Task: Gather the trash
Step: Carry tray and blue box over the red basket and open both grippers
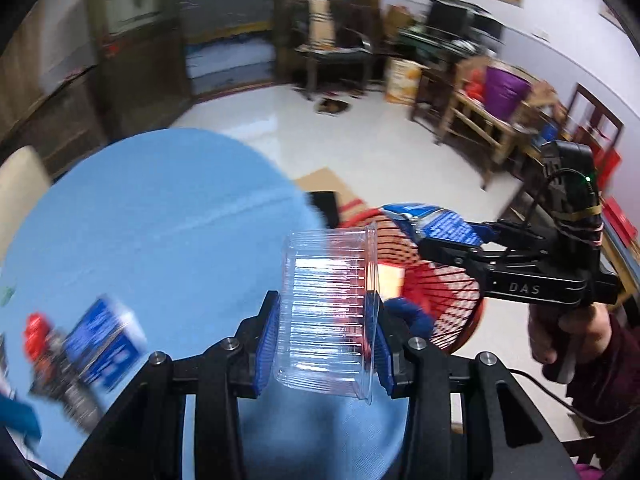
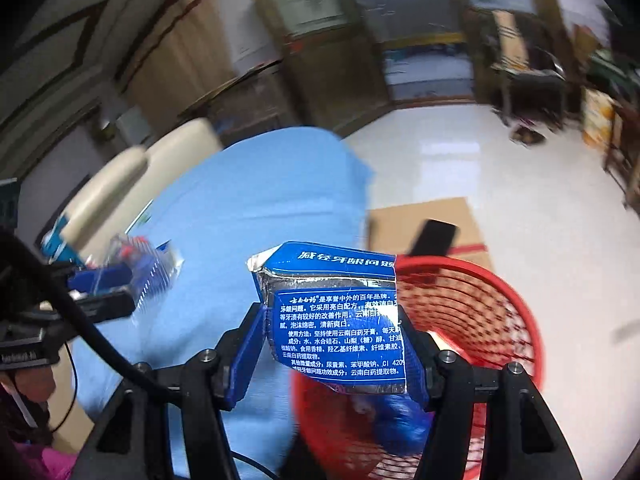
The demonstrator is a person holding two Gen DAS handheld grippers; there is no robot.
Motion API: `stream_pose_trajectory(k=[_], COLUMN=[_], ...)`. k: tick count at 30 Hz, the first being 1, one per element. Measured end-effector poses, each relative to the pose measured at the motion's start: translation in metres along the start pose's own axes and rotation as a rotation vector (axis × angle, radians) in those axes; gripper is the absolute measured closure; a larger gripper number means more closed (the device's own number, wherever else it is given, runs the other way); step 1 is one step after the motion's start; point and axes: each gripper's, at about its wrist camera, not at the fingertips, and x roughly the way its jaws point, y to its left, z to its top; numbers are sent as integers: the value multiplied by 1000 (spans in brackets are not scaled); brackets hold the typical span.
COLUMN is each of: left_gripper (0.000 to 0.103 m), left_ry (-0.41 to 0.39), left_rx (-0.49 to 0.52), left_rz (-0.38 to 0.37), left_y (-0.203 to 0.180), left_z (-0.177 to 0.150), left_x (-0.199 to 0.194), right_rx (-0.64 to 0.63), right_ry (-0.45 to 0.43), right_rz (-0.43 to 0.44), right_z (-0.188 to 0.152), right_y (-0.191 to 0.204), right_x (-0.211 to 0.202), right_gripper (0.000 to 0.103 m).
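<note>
Left wrist view: the left gripper (image 1: 325,336) clamps a clear ribbed plastic container (image 1: 328,312) between its blue pads, the jaws part-way closed against the container's two sides. The container hangs at the edge of the blue-covered worktop (image 1: 160,232), just beside the red mesh basket (image 1: 452,300) that stands on the floor next to the worktop. Above the basket's rim, the right gripper (image 1: 440,236), held in a person's hand (image 1: 568,332), grips a crumpled blue toothpaste box (image 1: 432,224). On the worktop, far from the basket, lie a blurred blue carton (image 1: 104,344) and a red-topped item (image 1: 38,332) too smeared to identify.

Right wrist view: the right gripper (image 2: 334,348) has the flattened blue toothpaste box (image 2: 340,320), printed with white text, pressed between its blue pads, jaws roughly half open around its width. The box hangs over the near rim of the red mesh basket (image 2: 480,320), where blue trash (image 2: 396,420) already lies inside. A sheet of cardboard (image 2: 420,220) lies on the floor beyond the basket. On the far side of the worktop (image 2: 260,200) from the basket, the left gripper (image 2: 116,280) shows with the clear container (image 2: 148,268) in its grasp.
</note>
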Motion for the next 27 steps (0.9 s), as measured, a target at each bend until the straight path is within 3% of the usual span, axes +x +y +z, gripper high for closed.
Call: stream_pose_trajectory(k=[5, 7, 13, 19, 27], left_gripper=[56, 42, 42, 40, 36], left_ry=[53, 70, 95, 58, -19], left_rx=[39, 37, 23, -25, -196], left_rz=[-72, -76, -61, 31, 204], left_y=[-30, -36, -28, 3, 75], left_z=[20, 22, 11, -21, -83], left_x=[46, 58, 60, 20, -48], right_rx=[151, 203, 247, 240, 117], right_ry=[-10, -16, -22, -52, 0], right_rz=[20, 34, 15, 38, 122], right_z=[-14, -19, -26, -19, 6], right_y=[-57, -73, -95, -85, -9], right_x=[-7, -8, -11, -10, 22], right_gripper=[36, 24, 23, 23, 23])
